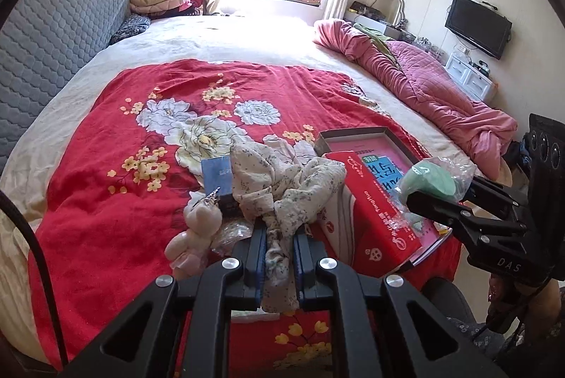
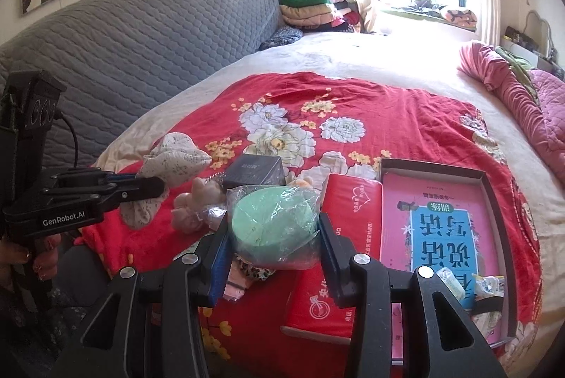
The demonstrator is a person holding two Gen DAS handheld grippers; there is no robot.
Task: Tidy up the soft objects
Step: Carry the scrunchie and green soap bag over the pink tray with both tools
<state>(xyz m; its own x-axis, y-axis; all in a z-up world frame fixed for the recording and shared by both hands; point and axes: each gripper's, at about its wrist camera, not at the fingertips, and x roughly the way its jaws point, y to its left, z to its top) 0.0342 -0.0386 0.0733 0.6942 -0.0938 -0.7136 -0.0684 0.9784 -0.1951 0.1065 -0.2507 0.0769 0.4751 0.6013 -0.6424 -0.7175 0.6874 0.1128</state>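
The left gripper (image 1: 279,236) fills the bottom of the left wrist view, its jaws pressed together on a bunched floral cloth (image 1: 282,180), white with small grey sprigs, which spills forward above the red floral blanket (image 1: 123,130) on the bed. Just left of it lies a pale pink plush toy (image 1: 197,229) with a metal clip, touching a dark small box (image 1: 219,176). To the right a red tissue pack (image 1: 374,201) leans against an open cardboard box (image 1: 353,134) holding a pink-and-blue book (image 2: 441,229). The right gripper (image 2: 273,236) has its jaws clamped on a round mint-green soft object (image 2: 272,219) wrapped in clear plastic, held above the blanket in front of the tissue pack. A hand (image 2: 31,258) grips the left gripper's handle. A rumpled pink quilt (image 1: 423,84) lies along the far right edge of the bed, and a grey quilted headboard (image 2: 141,42) stands at the left
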